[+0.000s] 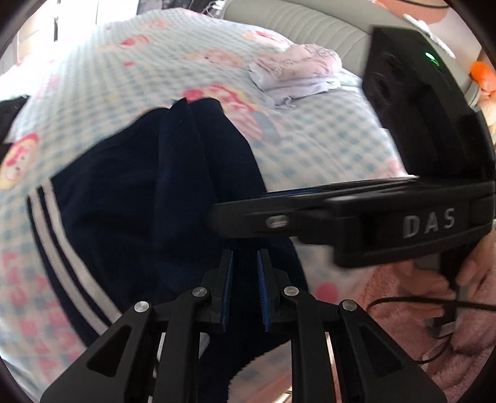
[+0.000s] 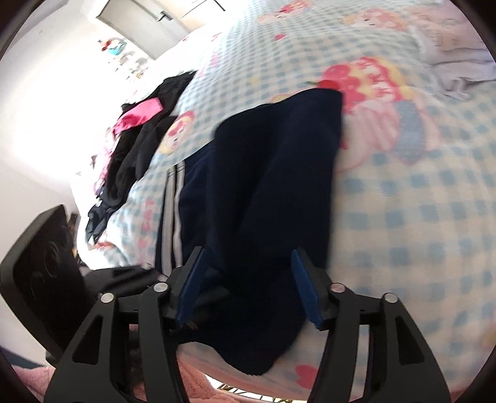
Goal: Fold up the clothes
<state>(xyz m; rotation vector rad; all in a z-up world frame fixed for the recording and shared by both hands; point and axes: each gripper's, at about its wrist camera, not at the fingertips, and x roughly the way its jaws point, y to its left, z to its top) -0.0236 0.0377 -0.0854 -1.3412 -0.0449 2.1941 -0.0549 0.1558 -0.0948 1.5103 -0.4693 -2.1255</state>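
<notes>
A dark navy garment with white side stripes [image 1: 130, 198] lies on the checked bed sheet, folded lengthwise; it also shows in the right wrist view [image 2: 272, 186]. My left gripper [image 1: 245, 257] has its blue pads close together with navy cloth between them. My right gripper [image 2: 248, 257] is open, its jaws wide on either side of the garment's near end. The right gripper's body [image 1: 403, 201] shows in the left wrist view, just right of the garment.
A folded pale lilac garment [image 1: 297, 74] lies at the far side of the bed near the grey headboard [image 1: 310, 28]. A heap of black and pink clothes [image 2: 136, 130] sits at the bed's left edge. A pink fleece blanket [image 1: 418, 310] hangs at the near edge.
</notes>
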